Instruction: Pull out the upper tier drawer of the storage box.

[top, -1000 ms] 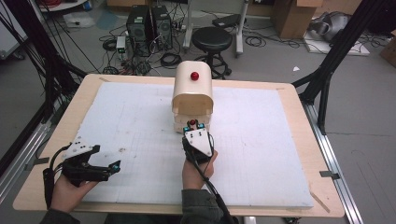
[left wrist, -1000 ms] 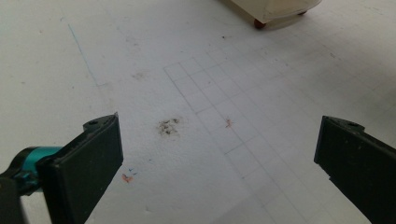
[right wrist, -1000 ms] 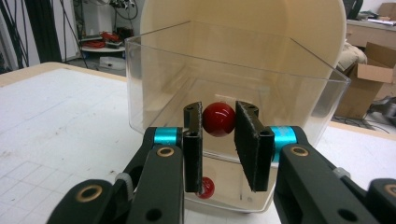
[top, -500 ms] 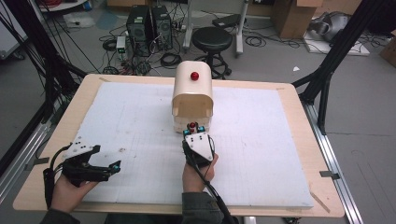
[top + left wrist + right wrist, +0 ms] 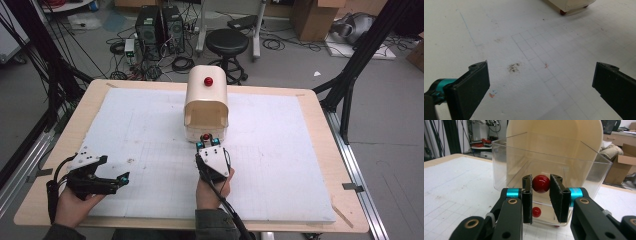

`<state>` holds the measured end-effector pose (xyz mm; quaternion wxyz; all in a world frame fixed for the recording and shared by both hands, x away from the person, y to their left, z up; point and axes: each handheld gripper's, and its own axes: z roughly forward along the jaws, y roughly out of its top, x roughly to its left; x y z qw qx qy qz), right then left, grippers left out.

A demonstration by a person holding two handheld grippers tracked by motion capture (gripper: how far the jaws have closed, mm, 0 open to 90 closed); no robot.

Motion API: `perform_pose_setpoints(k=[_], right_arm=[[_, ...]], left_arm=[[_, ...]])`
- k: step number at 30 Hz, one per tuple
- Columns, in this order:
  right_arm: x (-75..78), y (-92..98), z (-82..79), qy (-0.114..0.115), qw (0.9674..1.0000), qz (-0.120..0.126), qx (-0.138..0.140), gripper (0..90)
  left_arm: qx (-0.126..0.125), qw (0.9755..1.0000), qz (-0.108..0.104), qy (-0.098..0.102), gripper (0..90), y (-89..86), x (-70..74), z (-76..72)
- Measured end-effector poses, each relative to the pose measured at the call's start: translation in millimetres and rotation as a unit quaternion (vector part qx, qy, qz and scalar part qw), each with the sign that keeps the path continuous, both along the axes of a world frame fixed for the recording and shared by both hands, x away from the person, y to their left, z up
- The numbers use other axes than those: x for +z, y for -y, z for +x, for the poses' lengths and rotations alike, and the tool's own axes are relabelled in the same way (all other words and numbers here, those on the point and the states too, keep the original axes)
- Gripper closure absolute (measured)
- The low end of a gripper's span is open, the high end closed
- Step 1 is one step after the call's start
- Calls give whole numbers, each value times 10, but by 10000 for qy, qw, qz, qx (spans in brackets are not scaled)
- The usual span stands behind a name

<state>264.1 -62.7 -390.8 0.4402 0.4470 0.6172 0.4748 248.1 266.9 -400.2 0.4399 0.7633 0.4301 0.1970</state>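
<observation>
Small red round knob on the clear plastic drawer sits clamped in my right gripper; it could slip if I pull crookedly. My left gripper gapes empty.

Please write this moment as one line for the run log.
right gripper: shut on knob | box: drawer pulled out | left gripper: open, idle

- A white gridded mat covers most of the tabletop.
- A black stool stands beyond the far edge.
- Computer towers and cables sit on the floor.
</observation>
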Motion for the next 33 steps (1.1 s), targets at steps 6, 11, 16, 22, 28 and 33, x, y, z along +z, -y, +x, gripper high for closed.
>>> perform_pose_setpoints(k=[6,11,16,22,28,33], right_arm=[[-5,9,-51,-4,10000,15,5,730],[-4,9,-72,5,10000,25,20,730],[-7,13,-105,-1,10000,49,39,730],[-8,17,-131,15,10000,50,59,729],[-13,24,-159,22,10000,35,73,729],[-10,25,-180,17,10000,46,83,729]], left_arm=[[-8,10000,9,3,17,-1,1,0],[-4,10000,5,7,17,0,3,0],[-6,10000,4,8,17,3,2,0],[-10,10000,13,6,17,1,3,1],[-4,10000,4,7,17,5,3,0],[-3,10000,6,3,17,4,3,1]])
